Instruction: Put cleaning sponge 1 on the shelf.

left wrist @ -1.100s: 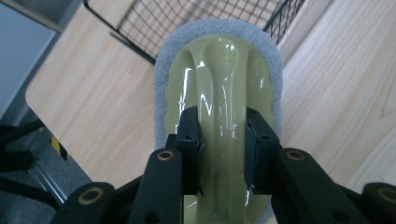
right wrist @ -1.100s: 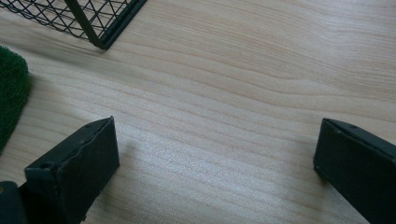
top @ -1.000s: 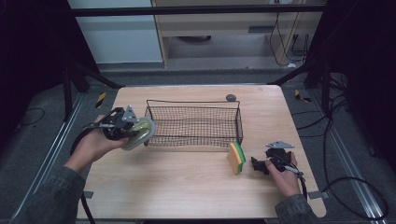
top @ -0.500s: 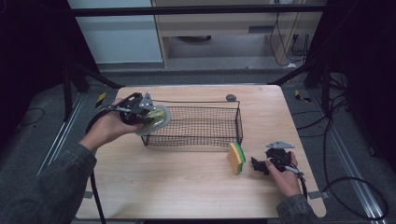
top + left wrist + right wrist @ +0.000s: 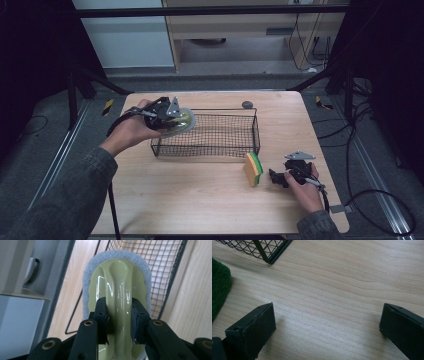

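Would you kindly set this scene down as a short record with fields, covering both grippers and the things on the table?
left gripper: shut on the raised handle of the scrubber, held above the left end of the basket
scrubber: pale green, glossy top with a grey pad around its edge
basket: black wire, mid-table
right gripper: open, nothing between its jaws, low over the table
sponge: yellow and green, on edge, between basket and right gripper

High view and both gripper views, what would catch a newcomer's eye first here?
First, the pale green scrubber with its grey pad, clamped by its handle in the left gripper above the left end of the black wire basket. Next, the yellow-and-green sponge standing on edge on the wooden table, just left of the open right gripper.
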A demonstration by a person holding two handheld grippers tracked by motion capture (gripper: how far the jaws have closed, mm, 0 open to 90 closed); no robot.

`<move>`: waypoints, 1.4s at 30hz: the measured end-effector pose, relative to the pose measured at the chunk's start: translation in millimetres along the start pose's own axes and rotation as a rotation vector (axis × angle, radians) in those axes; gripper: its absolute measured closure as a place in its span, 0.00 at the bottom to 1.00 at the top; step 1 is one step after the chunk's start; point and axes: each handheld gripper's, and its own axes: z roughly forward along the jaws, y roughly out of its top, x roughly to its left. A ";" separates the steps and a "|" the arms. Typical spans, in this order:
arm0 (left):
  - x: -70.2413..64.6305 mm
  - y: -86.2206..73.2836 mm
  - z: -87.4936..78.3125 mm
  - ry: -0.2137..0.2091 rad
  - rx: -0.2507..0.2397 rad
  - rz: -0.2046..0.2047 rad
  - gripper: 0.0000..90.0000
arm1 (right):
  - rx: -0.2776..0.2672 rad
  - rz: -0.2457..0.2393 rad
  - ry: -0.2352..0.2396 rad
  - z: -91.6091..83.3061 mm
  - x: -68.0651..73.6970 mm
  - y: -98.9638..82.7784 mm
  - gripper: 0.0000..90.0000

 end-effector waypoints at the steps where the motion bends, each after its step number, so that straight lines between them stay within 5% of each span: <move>1: 0.1 1.2 0.6 0.004 -0.002 -0.003 0.79 | 0.002 0.001 0.001 -0.3 0.2 -0.1 0.01; 10: 2.1 9.2 -0.4 0.012 -0.023 0.080 0.79 | 0.002 -0.010 0.007 -1.1 -0.5 -1.1 0.00; 19: 9.2 14.3 -0.6 0.046 -0.022 0.088 0.78 | -0.001 -0.007 0.006 -1.3 0.1 -1.2 0.01; 42: 5.2 18.3 19.6 0.033 0.017 0.165 0.78 | 0.000 0.000 0.003 -1.6 0.9 -1.4 0.01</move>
